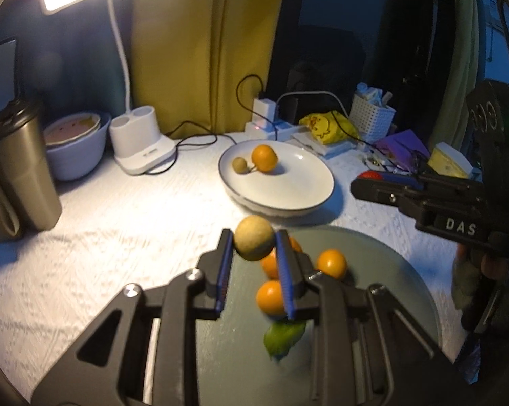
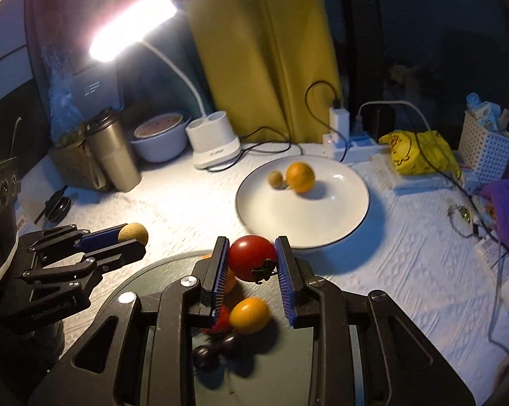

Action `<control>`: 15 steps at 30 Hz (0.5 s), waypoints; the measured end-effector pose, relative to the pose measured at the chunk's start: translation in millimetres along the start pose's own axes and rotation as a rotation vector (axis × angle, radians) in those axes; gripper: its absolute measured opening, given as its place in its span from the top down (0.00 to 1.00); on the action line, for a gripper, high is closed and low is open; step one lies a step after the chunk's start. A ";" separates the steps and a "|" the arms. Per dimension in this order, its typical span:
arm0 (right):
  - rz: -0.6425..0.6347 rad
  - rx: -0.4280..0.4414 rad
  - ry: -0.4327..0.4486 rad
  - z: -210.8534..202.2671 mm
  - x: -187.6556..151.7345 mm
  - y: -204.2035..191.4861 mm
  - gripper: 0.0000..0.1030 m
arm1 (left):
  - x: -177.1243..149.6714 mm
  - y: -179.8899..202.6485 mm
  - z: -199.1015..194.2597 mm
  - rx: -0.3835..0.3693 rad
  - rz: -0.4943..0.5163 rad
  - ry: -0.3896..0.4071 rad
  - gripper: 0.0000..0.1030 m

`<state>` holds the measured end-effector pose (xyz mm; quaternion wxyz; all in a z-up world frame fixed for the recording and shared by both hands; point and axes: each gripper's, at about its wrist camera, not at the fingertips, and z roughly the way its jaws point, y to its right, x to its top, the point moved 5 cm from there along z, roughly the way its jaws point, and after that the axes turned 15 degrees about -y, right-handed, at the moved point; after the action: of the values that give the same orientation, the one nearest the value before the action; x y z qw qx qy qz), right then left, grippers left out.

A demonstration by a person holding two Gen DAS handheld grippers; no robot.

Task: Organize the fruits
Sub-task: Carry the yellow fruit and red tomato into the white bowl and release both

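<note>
Left wrist view: you are gripping the tan longan [image 1: 253,242] in your left gripper [image 1: 252,247], lifted above the grey plate [image 1: 389,270]. Your right gripper [image 2: 252,258] is clamping a red cherry tomato [image 2: 252,257]. At twelve o'clock the white plate [image 2: 322,223] is holding a longan and an orange fruit. Both round fruits are sitting near the fingertips, so either could be slipping out and rolling off.

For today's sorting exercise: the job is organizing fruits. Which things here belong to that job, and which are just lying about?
Part of the job:
left gripper holding tan round fruit
right gripper holding red tomato
white plate
dark round tray

Lying about:
desk lamp
steel tumbler
white basket
</note>
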<state>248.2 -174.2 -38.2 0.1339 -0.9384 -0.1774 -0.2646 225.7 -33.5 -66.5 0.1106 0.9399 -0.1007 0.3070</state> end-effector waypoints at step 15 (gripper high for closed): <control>0.015 -0.025 0.027 20.7 39.3 41.2 0.71 | 43.7 -3.1 35.2 -0.016 0.030 -0.001 0.75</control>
<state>305.4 -193.9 -40.3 0.1267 -0.9377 -0.1652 -0.2783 280.6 -45.3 -68.5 0.1137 0.9374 -0.1173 0.3076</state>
